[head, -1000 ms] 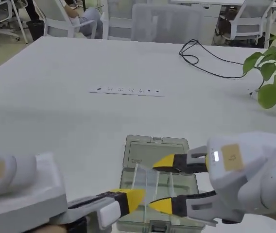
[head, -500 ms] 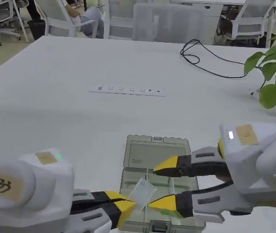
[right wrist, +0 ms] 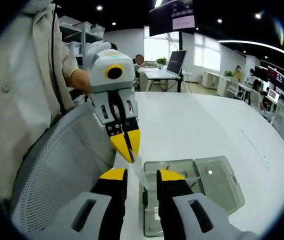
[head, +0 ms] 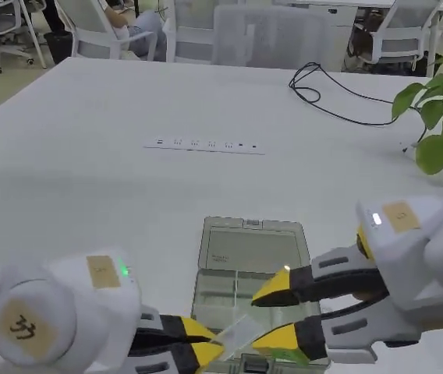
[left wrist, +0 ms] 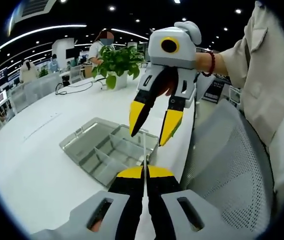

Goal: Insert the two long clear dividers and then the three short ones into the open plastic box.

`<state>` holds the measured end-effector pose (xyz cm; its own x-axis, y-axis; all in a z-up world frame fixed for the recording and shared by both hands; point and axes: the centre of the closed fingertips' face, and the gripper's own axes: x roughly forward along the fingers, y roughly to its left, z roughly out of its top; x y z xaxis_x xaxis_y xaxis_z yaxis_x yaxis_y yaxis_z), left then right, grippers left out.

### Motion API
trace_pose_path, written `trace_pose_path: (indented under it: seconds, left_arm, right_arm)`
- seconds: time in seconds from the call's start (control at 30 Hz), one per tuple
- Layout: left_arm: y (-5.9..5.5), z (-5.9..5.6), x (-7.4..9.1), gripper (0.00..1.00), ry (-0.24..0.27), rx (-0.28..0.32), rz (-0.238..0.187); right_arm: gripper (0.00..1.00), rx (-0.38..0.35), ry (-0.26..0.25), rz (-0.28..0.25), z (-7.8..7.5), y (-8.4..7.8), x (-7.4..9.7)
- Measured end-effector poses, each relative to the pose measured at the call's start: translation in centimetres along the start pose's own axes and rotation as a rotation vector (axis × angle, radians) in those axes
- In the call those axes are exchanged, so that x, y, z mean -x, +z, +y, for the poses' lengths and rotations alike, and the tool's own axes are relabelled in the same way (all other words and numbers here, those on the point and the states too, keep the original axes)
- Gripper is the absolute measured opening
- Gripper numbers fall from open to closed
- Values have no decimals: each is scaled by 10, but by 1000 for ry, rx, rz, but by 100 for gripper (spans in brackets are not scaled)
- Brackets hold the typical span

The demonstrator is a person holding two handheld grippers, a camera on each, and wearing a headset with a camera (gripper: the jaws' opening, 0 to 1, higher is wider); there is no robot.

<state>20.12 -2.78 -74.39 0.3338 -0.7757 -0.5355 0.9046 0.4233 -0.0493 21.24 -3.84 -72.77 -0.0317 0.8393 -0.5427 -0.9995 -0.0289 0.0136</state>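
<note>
A clear divider [head: 239, 333] is held clamped in the closed jaws of the left gripper [head: 208, 343] over the near end of the open plastic box [head: 253, 249] on the worktop [head: 128, 101], while the right gripper [head: 257, 318] jaws are spread apart by its free end.

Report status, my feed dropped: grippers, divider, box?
Left gripper shut on clear divider, at the near edge of the open box. Right gripper open, close alongside. Box partly divided. Power strip far beyond, not obstructing.
</note>
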Motion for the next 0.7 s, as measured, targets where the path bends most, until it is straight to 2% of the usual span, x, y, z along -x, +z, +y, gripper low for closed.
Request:
trace_pose_path:
  seconds: [0.33,0.6,0.7]
  left_arm:
    - [2,-16,-2,0,-81,-108,13]
    - [8,-28,-3,0,-136,-144,-10]
    - [11,-31,-2,0,-151,-138,-27]
  right_arm:
    - [20,21,98,16,17,-7,-3]
    - [15,30,152,24,29,-10,-3]
    - [14,37,167,26,33,-11,-3]
